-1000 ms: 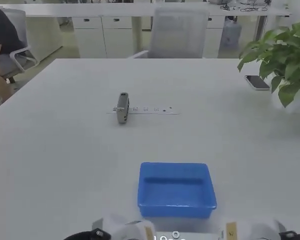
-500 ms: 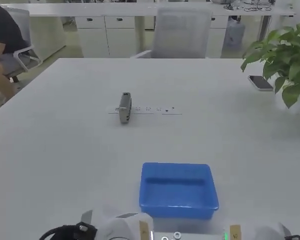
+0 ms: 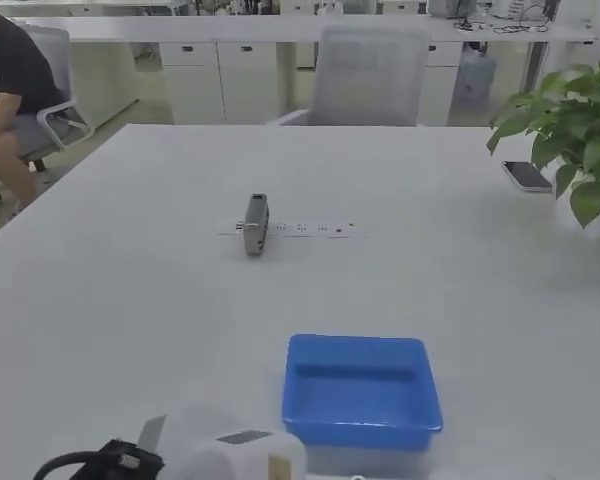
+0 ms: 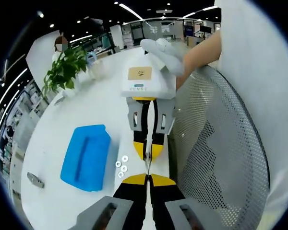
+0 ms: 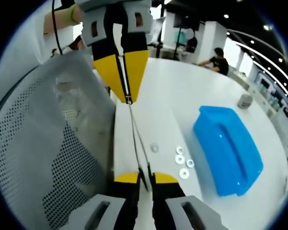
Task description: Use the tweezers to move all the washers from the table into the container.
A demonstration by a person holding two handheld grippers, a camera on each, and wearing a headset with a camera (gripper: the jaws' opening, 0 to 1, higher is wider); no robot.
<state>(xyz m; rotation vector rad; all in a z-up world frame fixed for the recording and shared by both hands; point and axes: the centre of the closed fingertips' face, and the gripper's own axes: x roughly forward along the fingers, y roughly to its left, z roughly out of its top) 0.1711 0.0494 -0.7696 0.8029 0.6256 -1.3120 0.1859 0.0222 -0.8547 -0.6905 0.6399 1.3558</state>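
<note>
Thin metal tweezers point(image 5: 136, 139) span the gap between my two grippers, which face each other tip to tip over the table's near edge. My right gripper point(image 5: 145, 178) is shut on one end of them and my left gripper point(image 4: 147, 178) on the other. Each appears in the other's view: the left gripper point(image 5: 127, 98) above, the right gripper point(image 4: 147, 152) opposite. Several small washers point(image 4: 121, 166) point(image 5: 182, 162) lie on the white table beside the tweezers. The blue container point(image 3: 360, 388) point(image 4: 86, 155) point(image 5: 228, 146) stands just beyond them, with nothing visible inside.
A grey mesh chair back point(image 4: 216, 158) point(image 5: 53, 143) presses close against the table's near edge. Mid-table lie a power strip point(image 3: 305, 229) and a grey adapter point(image 3: 256, 222). A phone point(image 3: 527, 176) and a plant point(image 3: 575, 125) are far right; a person point(image 3: 5, 90) sits far left.
The head view has tilted up, so the container sits lower in frame and the right-hand gripper body has slipped off the bottom edge. The left-hand gripper body has shifted left. The container stays put.
</note>
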